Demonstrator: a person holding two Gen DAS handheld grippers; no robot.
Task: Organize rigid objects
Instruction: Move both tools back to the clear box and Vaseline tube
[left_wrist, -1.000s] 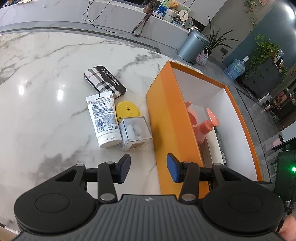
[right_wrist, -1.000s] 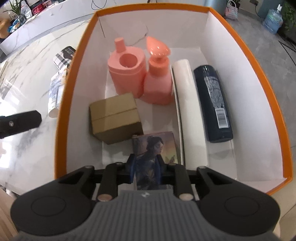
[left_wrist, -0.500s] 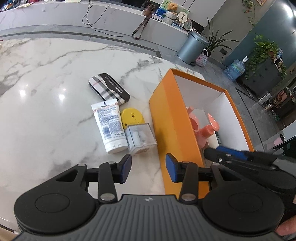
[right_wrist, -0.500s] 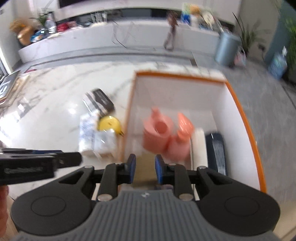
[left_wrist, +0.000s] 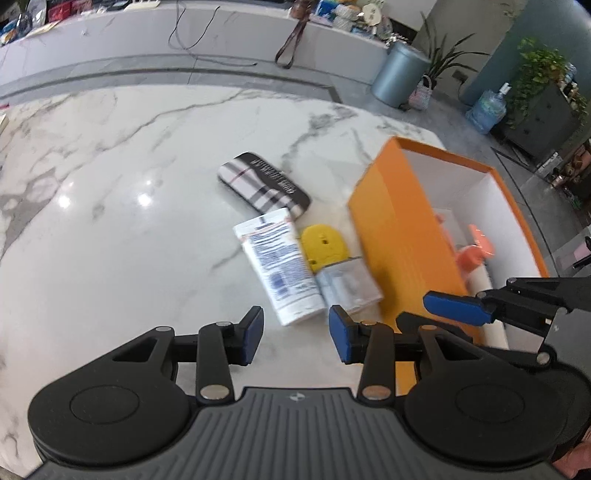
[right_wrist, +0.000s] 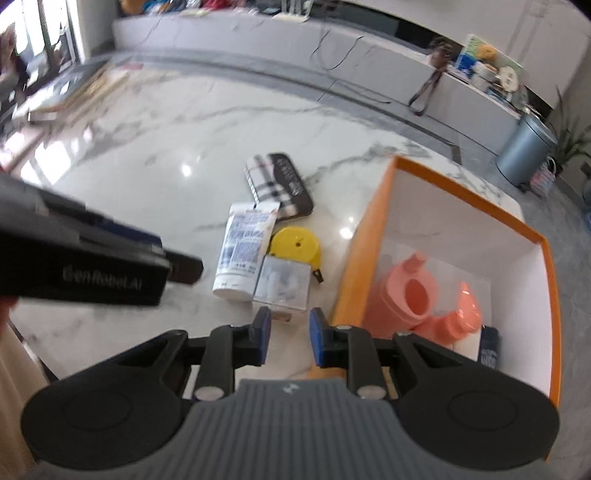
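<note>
Marble table (left_wrist: 110, 206): four items remain out, several already boxed.
Left of the orange box (left_wrist: 399, 236) lie a plaid case (left_wrist: 262, 184), white tube (left_wrist: 280, 266), yellow disc (left_wrist: 325, 245) and clear cube (left_wrist: 349, 286); pink containers (right_wrist: 417, 291) sit inside. Left gripper (left_wrist: 295, 328), jaws closing, grips nothing; right gripper (right_wrist: 288, 332) stands narrow, at its tightest, empty, near the cube.

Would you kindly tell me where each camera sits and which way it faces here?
Left wrist view: rides the left tongs, jaws closing on nothing, angled down over the marble table toward the orange box; the right tongs enter from the right.
Right wrist view: rides the right tongs, empty, angled down at table and box interior; the left tongs cross at left.
Shared: plaid case, white tube, yellow disc, clear box, orange box.
</note>
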